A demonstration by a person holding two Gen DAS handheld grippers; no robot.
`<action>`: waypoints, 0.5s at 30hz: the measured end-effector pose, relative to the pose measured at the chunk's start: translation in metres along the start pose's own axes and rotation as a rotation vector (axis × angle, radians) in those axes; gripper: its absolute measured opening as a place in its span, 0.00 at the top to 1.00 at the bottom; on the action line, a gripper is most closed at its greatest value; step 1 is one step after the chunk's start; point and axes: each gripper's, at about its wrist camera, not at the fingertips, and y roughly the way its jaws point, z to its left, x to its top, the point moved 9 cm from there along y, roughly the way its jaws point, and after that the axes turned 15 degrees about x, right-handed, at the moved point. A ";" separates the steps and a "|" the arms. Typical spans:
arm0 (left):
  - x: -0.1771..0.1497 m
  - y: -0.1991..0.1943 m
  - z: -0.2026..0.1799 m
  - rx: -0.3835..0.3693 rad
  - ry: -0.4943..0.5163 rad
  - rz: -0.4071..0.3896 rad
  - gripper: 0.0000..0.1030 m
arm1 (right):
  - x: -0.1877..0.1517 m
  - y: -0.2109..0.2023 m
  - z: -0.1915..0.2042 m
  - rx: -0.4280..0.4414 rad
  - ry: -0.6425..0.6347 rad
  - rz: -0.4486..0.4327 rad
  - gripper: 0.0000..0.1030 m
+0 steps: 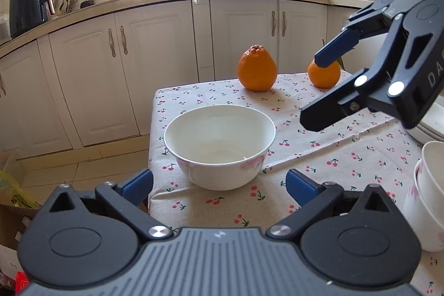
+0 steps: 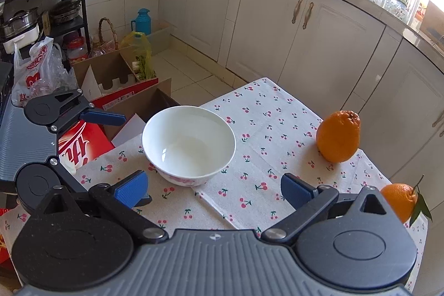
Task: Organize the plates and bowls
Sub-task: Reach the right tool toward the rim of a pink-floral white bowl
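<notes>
White bowl (image 1: 219,146) sits upright and empty on the table (image 1: 347,157), near its front-left corner on the cherry-print cloth, pink floral print on its outer wall. Left tool (image 1: 219,185) is low, just in front of the bowl, blue pads wide apart w/ the bowl's near side roughly between them but not touching; it holds nothing. Right tool (image 1: 310,90) comes in from the right, above the cloth, fingers spread wide, nothing gripped; top blue pad overlaps the small orange (image 1: 324,74) in the left view, contact can't be told. In the right view the right tool (image 2: 213,190) points at the bowl (image 2: 188,143) from just beside it, pads wide and clear of the rim, and the left tool (image 2: 125,146) shows at far left, also wide. Big bumpy orange (image 1: 256,68) stands at the far side of the table, well apart from the bowl; small orange w/ a leaf near it to the right. Stack of white bowls (image 1: 427,199) at the right edge of the left view, w/ part of a white plate (image 1: 430,126) behind
</notes>
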 end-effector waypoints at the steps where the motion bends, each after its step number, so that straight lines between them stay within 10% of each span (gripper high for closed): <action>1: 0.001 0.003 0.000 -0.004 0.006 -0.001 0.02 | 0.003 0.004 -0.002 0.008 0.002 0.000 0.00; 15: 0.001 0.031 -0.004 -0.030 0.026 -0.015 0.08 | 0.031 0.055 -0.032 0.166 0.082 0.028 0.11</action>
